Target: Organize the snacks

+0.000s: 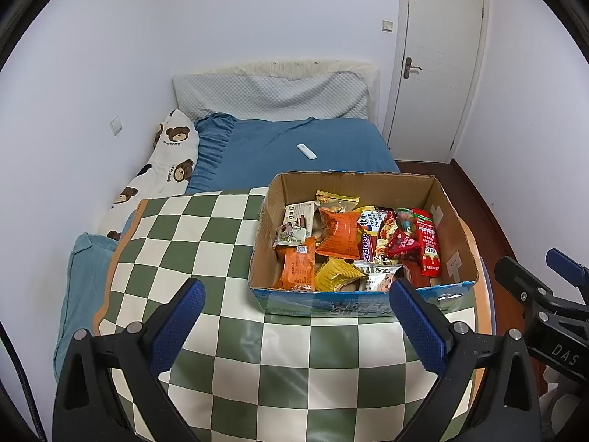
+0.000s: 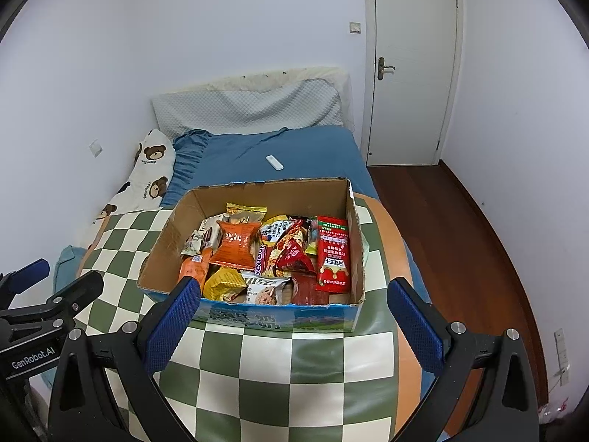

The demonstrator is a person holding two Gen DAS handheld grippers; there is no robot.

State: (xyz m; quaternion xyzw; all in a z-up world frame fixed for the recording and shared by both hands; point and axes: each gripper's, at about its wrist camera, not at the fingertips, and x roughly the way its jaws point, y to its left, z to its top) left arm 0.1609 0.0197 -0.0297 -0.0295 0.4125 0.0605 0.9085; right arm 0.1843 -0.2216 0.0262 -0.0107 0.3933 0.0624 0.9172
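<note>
An open cardboard box (image 1: 454,221) (image 2: 165,235) sits on a green and cream checkered cloth (image 1: 206,243) (image 2: 316,364). It holds several snack packs: an orange pack (image 1: 338,232) (image 2: 235,245), a yellow pack (image 1: 337,274) (image 2: 222,281), a tall red pack (image 1: 427,243) (image 2: 333,254). My left gripper (image 1: 294,309) is open and empty, just in front of the box. My right gripper (image 2: 291,309) is open and empty, its fingertips level with the box's front wall. The right gripper also shows at the right edge of the left wrist view (image 1: 533,287).
The checkered cloth lies on a bed with a blue sheet (image 1: 279,147) (image 2: 313,151). A white remote (image 1: 306,151) (image 2: 275,162) lies on the sheet. A bear-print pillow (image 1: 162,169) lies along the left wall. A shut door (image 2: 412,66) and wood floor (image 2: 441,221) are at the right.
</note>
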